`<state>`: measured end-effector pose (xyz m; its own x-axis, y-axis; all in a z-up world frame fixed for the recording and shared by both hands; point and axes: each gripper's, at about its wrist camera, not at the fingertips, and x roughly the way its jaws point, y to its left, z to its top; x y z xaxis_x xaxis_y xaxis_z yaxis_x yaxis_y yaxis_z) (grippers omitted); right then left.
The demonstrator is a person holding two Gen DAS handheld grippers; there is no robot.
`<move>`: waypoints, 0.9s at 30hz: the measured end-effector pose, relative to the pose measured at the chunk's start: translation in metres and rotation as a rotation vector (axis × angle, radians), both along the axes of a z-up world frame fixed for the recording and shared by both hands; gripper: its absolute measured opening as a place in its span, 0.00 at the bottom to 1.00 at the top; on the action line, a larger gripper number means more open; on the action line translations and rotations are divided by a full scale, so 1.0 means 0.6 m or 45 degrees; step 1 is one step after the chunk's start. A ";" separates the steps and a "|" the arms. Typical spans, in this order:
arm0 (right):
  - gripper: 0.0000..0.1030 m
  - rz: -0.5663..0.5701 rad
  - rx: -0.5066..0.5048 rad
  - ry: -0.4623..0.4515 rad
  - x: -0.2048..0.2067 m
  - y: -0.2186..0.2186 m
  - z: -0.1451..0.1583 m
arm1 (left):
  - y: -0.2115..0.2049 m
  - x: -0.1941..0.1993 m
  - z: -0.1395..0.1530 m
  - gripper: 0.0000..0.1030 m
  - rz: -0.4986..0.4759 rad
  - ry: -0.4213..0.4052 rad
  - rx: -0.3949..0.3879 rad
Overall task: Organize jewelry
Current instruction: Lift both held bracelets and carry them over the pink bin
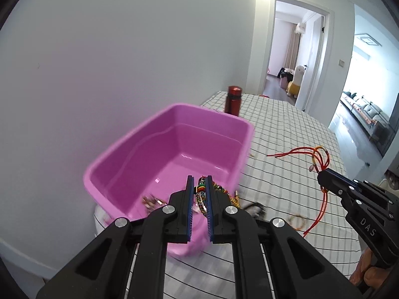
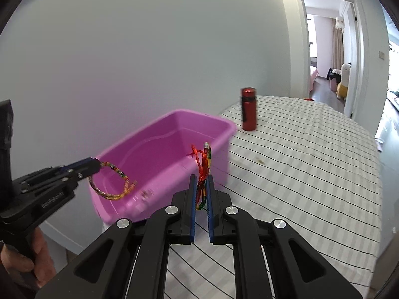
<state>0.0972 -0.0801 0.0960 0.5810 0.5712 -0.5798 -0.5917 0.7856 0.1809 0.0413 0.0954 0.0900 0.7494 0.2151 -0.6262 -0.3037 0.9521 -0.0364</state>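
Observation:
A pink plastic bin (image 1: 139, 154) stands at the table's left edge; it also shows in the right wrist view (image 2: 159, 139). My left gripper (image 1: 200, 180) is shut on a multicoloured braided bracelet (image 1: 201, 194) and holds it over the bin; the bracelet hangs as a loop in the right wrist view (image 2: 112, 182). My right gripper (image 2: 201, 178) is shut on a red string bracelet (image 2: 203, 162), held above the table by the bin's right side; its red cords trail in the left wrist view (image 1: 316, 157). Small jewelry pieces (image 1: 152, 200) lie inside the bin.
A red bottle (image 2: 248, 109) stands on the checked tablecloth (image 2: 299, 162) behind the bin. More jewelry (image 1: 296, 220) lies on the cloth near the bin. A white wall is close on the left. An open doorway is at the far right.

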 end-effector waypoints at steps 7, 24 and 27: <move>0.07 -0.011 0.000 0.034 0.051 0.159 0.001 | 0.132 0.054 -0.003 0.09 -0.053 0.005 0.017; 0.08 0.053 -0.187 0.321 0.153 0.319 -0.107 | 0.239 0.151 -0.122 0.09 -0.005 0.267 -0.129; 0.08 0.055 -0.204 0.372 0.168 0.327 -0.121 | 0.251 0.162 -0.139 0.09 0.015 0.338 -0.154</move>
<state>0.1979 0.1159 0.0234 0.3542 0.4798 -0.8027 -0.5668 0.7929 0.2238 0.1383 0.2461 0.0064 0.5539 0.1346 -0.8216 -0.3286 0.9421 -0.0672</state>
